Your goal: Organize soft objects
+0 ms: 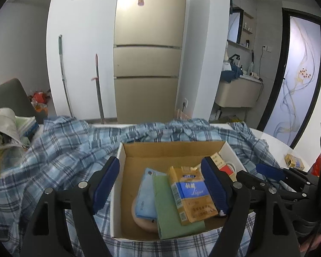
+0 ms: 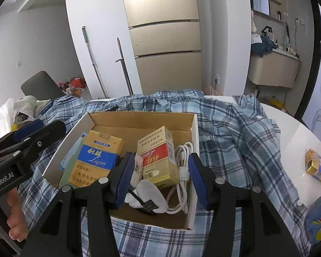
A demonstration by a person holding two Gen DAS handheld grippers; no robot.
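Note:
An open cardboard box [image 1: 171, 151] [image 2: 139, 120] sits on a blue plaid shirt [image 1: 60, 150] [image 2: 235, 132] spread over the table. In it lie a blue-and-yellow carton [image 1: 190, 194] [image 2: 96, 156], a red-and-yellow carton [image 2: 158, 158], a blue packet [image 1: 146, 194], a green cloth [image 1: 171, 212], white socks [image 2: 147, 194] and a white cable [image 2: 182, 171]. My left gripper [image 1: 159, 187] is open above the box's left half. My right gripper [image 2: 158, 178] is open, its fingers either side of the red carton, empty.
A small yellow-and-blue pack [image 2: 317, 168] [image 1: 294, 161] lies on the white table at the right. A patterned blue cloth [image 2: 320, 218] is at the near right. Bags and clutter [image 1: 8, 128] sit at the left. A fridge [image 1: 147, 64] stands behind.

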